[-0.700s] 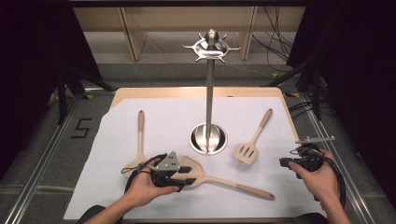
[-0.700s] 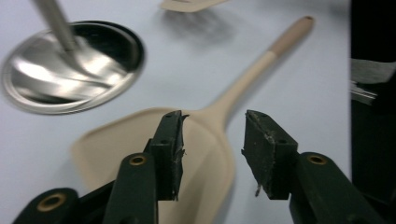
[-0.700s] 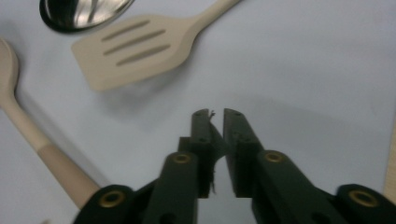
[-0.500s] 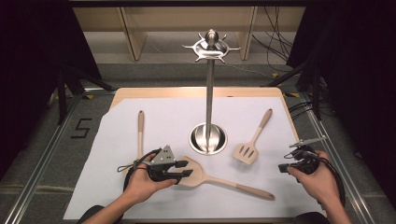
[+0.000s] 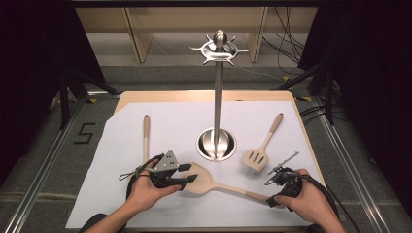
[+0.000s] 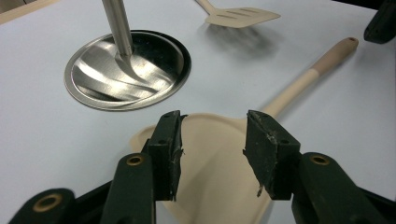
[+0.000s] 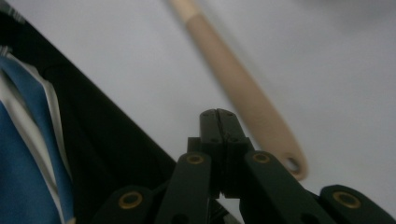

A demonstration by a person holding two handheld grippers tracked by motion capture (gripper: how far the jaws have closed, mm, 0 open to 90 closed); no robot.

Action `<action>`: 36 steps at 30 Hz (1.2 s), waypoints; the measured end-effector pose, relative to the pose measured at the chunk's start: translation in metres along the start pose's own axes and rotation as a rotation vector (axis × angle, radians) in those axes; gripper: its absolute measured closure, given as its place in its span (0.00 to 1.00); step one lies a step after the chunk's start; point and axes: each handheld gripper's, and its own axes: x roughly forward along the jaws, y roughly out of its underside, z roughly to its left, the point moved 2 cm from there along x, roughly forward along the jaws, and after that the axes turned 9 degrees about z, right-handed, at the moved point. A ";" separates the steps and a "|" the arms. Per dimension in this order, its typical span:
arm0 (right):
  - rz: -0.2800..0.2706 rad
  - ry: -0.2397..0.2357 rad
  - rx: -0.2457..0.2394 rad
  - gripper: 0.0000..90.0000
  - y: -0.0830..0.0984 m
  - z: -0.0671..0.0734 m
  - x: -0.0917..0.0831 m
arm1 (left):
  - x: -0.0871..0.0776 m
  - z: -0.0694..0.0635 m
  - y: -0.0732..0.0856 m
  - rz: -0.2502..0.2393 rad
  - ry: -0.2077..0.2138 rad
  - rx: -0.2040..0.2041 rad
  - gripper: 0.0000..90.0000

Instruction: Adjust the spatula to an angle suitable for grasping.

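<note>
Spatula (image 5: pixel 206 182) lies flat on the white sheet (image 5: pixel 180 121), blade toward the person's left, handle running toward the right gripper (image 5: pixel 281 180). Left gripper (image 5: pixel 187 175) sits over the blade with its jaws apart, one on either side; in the left gripper view the blade (image 6: pixel 212 154) shows between the pads, which do not press it. Right gripper's jaws are closed together on nothing, just beside the handle's end (image 7: pixel 261 126). Behind stand the steel rack (image 5: pixel 217 141), a slotted turner (image 5: pixel 260 153) and a wooden spoon (image 5: pixel 145 133).

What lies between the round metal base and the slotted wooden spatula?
Nothing: in the high view, only bare white sheet separates metal base from slotted spatula.
</note>
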 end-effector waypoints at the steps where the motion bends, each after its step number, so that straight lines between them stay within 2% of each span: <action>1: 0.000 0.000 0.000 1.00 0.000 0.000 0.000 | 0.000 0.000 0.000 0.000 0.000 0.000 0.62; 2: 0.037 -0.008 -0.023 1.00 -0.003 0.005 0.007 | 0.001 0.000 0.000 -0.005 -0.014 -0.007 0.62; 3: 0.035 -0.006 -0.036 1.00 -0.003 0.005 0.011 | 0.001 0.000 -0.001 0.007 -0.013 -0.003 0.62; 5: 0.052 -0.011 -0.035 1.00 -0.004 0.006 0.013 | 0.003 -0.001 -0.001 -0.009 -0.009 -0.004 0.63; 6: 0.074 -0.004 -0.033 1.00 -0.005 0.006 0.015 | 0.003 0.000 -0.001 0.007 -0.012 0.002 0.63; 7: 0.098 0.026 0.000 1.00 -0.005 0.004 0.020 | 0.004 0.000 -0.002 0.015 0.006 0.003 0.64; 8: 0.115 0.052 -0.019 1.00 -0.005 0.000 0.022 | 0.005 -0.001 -0.002 0.004 -0.003 -0.005 0.64; 11: 0.124 0.057 0.018 1.00 -0.005 -0.002 0.025 | 0.007 -0.001 -0.002 0.003 -0.013 0.010 0.65; 12: 0.115 0.062 -0.005 1.00 -0.005 -0.005 0.026 | 0.007 -0.002 -0.002 -0.003 -0.006 -0.001 0.65; 13: 0.115 0.062 -0.005 1.00 -0.005 -0.005 0.026 | 0.007 -0.002 -0.002 -0.003 -0.006 -0.001 0.64; 14: 0.161 0.028 0.098 1.00 -0.005 0.002 0.025 | 0.007 -0.003 -0.003 0.008 -0.007 0.002 0.64; 17: 0.147 0.051 0.080 1.00 -0.004 -0.002 0.029 | 0.006 -0.003 -0.002 0.020 0.008 0.007 0.64; 18: 0.171 0.081 0.073 1.00 -0.004 -0.005 0.031 | 0.007 -0.004 -0.002 0.017 0.013 0.010 0.64; 19: 0.161 0.085 0.077 1.00 -0.004 -0.006 0.033 | 0.007 -0.004 -0.002 0.013 -0.001 0.011 0.64; 21: 0.165 0.086 0.094 1.00 -0.005 -0.008 0.033 | 0.007 -0.004 -0.002 0.014 0.011 0.012 0.63; 23: 0.135 0.071 0.094 1.00 -0.007 -0.012 0.031 | 0.007 -0.004 -0.003 0.017 0.014 0.011 0.63; 24: 0.119 0.077 0.132 1.00 -0.009 -0.014 0.031 | 0.008 -0.004 -0.003 0.020 0.014 0.010 0.63; 25: 0.119 0.077 0.132 1.00 -0.009 -0.014 0.031 | 0.008 -0.004 -0.003 0.020 0.014 0.010 0.63; 26: 0.108 0.076 0.143 1.00 -0.011 -0.018 0.029 | 0.010 -0.005 -0.005 0.020 -0.007 0.029 0.62; 27: 0.103 0.081 0.159 1.00 -0.012 -0.019 0.029 | 0.011 -0.007 -0.007 0.027 0.014 0.030 0.61; 28: 0.103 0.081 0.159 1.00 -0.012 -0.019 0.029 | 0.011 -0.007 -0.007 0.027 0.014 0.030 0.60; 30: 0.082 0.090 0.178 1.00 -0.016 -0.023 0.027 | 0.017 -0.014 -0.016 0.028 0.027 0.062 0.58; 31: 0.076 0.093 0.204 1.00 -0.017 -0.023 0.026 | 0.020 -0.025 -0.017 0.036 0.071 -0.036 0.57; 32: 0.076 0.093 0.204 1.00 -0.017 -0.023 0.026 | 0.020 -0.025 -0.017 0.036 0.071 -0.036 0.56; 33: 0.073 0.098 0.216 1.00 -0.018 -0.024 0.025 | 0.024 -0.020 -0.024 0.036 0.074 0.097 0.56; 34: 0.047 0.119 0.224 1.00 -0.021 -0.026 0.024 | 0.030 -0.024 -0.029 0.049 0.101 0.117 0.55; 36: 0.041 0.121 0.227 1.00 -0.022 -0.027 0.024 | 0.034 -0.026 -0.031 0.060 0.100 0.133 0.54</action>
